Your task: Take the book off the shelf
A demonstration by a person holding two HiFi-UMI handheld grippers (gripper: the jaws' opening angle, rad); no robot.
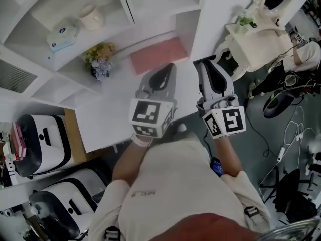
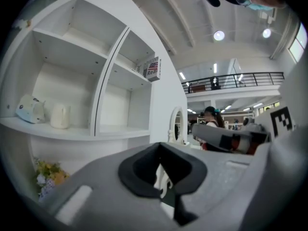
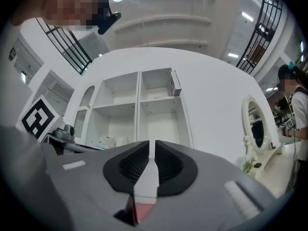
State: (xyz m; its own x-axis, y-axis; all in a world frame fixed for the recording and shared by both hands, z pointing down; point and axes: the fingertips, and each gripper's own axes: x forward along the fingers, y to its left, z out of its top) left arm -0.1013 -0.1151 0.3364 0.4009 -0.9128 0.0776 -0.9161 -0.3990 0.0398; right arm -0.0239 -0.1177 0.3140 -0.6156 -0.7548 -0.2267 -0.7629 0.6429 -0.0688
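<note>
A book with a flag on its cover (image 2: 152, 69) stands upright at the edge of the upper right shelf compartment; the right gripper view shows this book (image 3: 175, 83) in the same place. It is hidden in the head view. My left gripper (image 1: 165, 70) hovers over the white counter (image 1: 110, 109), well short of the shelf. The left gripper (image 2: 161, 177) has its jaws nearly together and holds nothing. My right gripper (image 1: 203, 65) is beside it, apart from the book. A thin slit shows between the right gripper's (image 3: 153, 165) pads, with nothing in it.
A flat pink item (image 1: 158, 54) lies on the counter ahead of the grippers. A flower bunch (image 1: 99, 59), a tissue box (image 1: 62, 36) and a cream jug (image 1: 92, 16) sit to the left. A white vanity with a mirror (image 1: 256, 34) stands at right, near a person (image 1: 303, 56).
</note>
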